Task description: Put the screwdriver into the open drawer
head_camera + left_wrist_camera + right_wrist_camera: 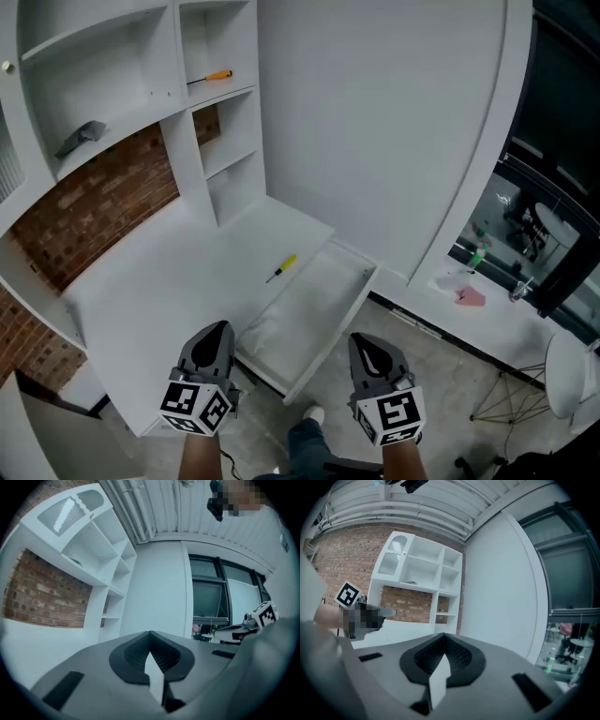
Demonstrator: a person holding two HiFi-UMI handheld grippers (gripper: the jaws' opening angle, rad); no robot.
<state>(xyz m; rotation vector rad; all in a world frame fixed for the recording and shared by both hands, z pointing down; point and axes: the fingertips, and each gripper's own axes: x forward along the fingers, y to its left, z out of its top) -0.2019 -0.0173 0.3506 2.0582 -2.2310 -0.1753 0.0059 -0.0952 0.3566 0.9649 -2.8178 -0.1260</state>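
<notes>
Both clenched empty — left gripper [221,326], right gripper [361,339] — slim yellow-handled screwdriver [280,268] beside boxy white drawer [356,292].

The person is holding the left gripper [217,330] and the right gripper [364,343] side by side but apart, both pointing roughly level and away from the body. The jaws of each are pressing together at the tips, with nothing between them. Each gripper's marker cube [197,405] is sitting at its rear end, just ahead of the bare forearms [202,457].
</notes>
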